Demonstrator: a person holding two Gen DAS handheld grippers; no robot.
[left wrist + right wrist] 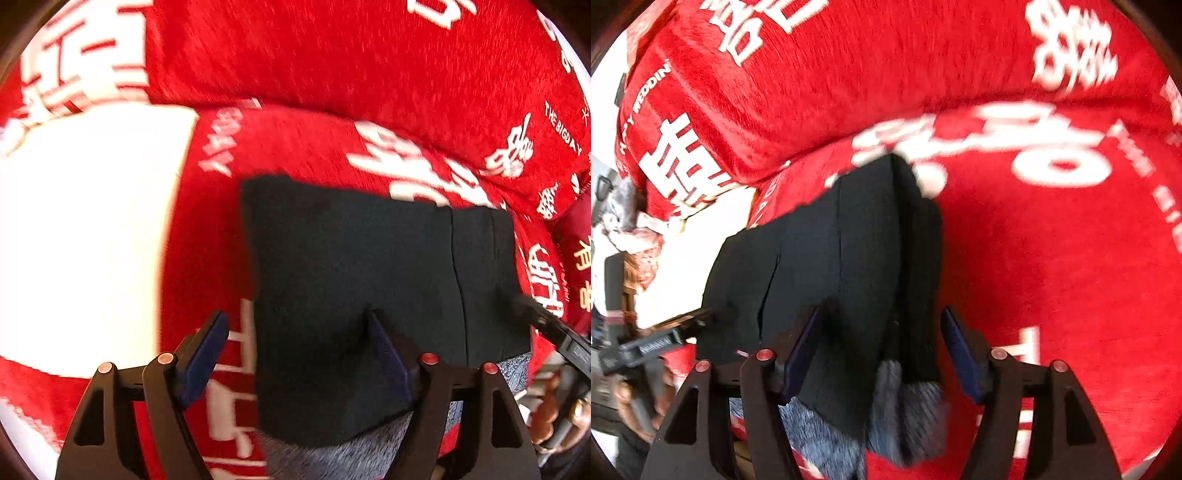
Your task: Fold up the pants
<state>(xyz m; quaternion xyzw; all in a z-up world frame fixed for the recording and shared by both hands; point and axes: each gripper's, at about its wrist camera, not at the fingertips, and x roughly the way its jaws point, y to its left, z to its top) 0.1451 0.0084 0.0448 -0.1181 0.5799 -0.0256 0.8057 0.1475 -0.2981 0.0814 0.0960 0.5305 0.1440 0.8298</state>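
- Two grippers work over black pants (369, 266), which lie on a red cover (295, 66) printed with white characters, already folded into a compact block.
- Left gripper (295, 347) stands spread wide: one finger off the cloth's left edge, the other over the fabric, gripping nothing, probably straddling the edge to seize it.
- Right gripper (882, 347) is likewise released, its fingers straddling the stacked fold near the right border, likely ready to pinch those layers together.
- Grey fleecy lining (905, 417) shows at the near hem, suggesting layers are not yet squared.
- Both views are blurred, so finer contact cannot be told.
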